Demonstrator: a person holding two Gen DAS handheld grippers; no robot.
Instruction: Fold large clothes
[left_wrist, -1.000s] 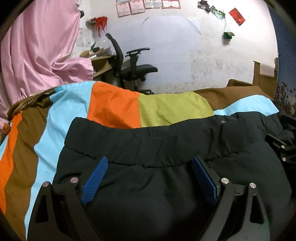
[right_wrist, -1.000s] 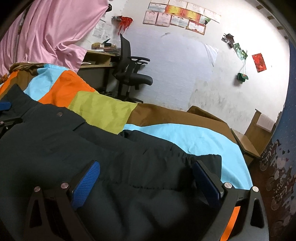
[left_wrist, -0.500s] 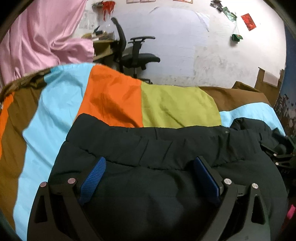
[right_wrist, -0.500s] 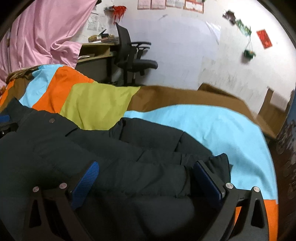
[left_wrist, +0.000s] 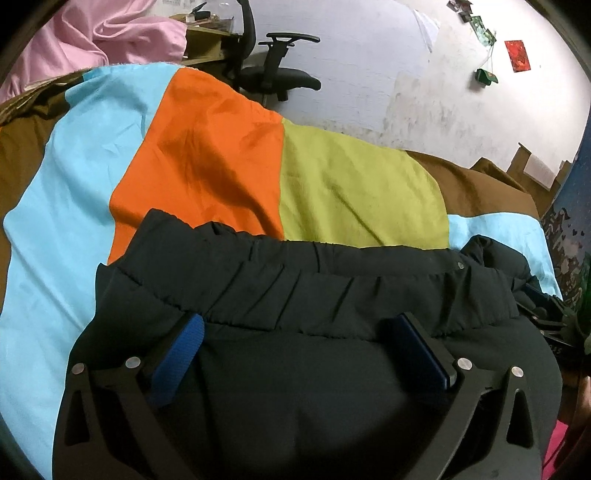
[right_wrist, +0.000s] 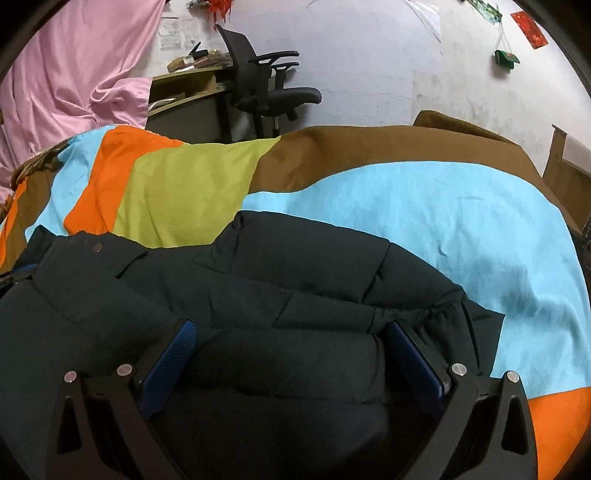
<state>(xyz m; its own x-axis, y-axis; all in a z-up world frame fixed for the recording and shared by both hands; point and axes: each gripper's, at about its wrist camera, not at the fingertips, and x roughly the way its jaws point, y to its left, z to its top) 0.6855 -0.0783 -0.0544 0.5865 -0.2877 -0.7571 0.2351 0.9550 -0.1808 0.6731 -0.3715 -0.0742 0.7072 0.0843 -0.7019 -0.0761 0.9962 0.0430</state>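
A large black padded jacket (left_wrist: 314, 295) lies on a bed with a colour-block sheet (left_wrist: 207, 158). In the left wrist view its elastic hem runs across the middle. My left gripper (left_wrist: 301, 336) is open, its blue pads wide apart over the jacket just below the hem. In the right wrist view the jacket (right_wrist: 258, 280) shows a sleeve with a gathered cuff (right_wrist: 439, 314) at the right. My right gripper (right_wrist: 291, 347) is open, jaws wide apart over the folded sleeve. The bed sheet (right_wrist: 424, 221) lies beyond.
A black office chair (left_wrist: 273, 74) and a cluttered desk (right_wrist: 184, 88) stand beyond the bed by a white wall. Pink fabric (right_wrist: 74, 74) hangs at the left. Wooden furniture (right_wrist: 569, 158) is at the right. The right gripper's body (left_wrist: 546, 317) shows at the left view's right edge.
Both grippers have tilted down and moved closer to the jacket, so more bed and less wall shows. The jaws stay open.
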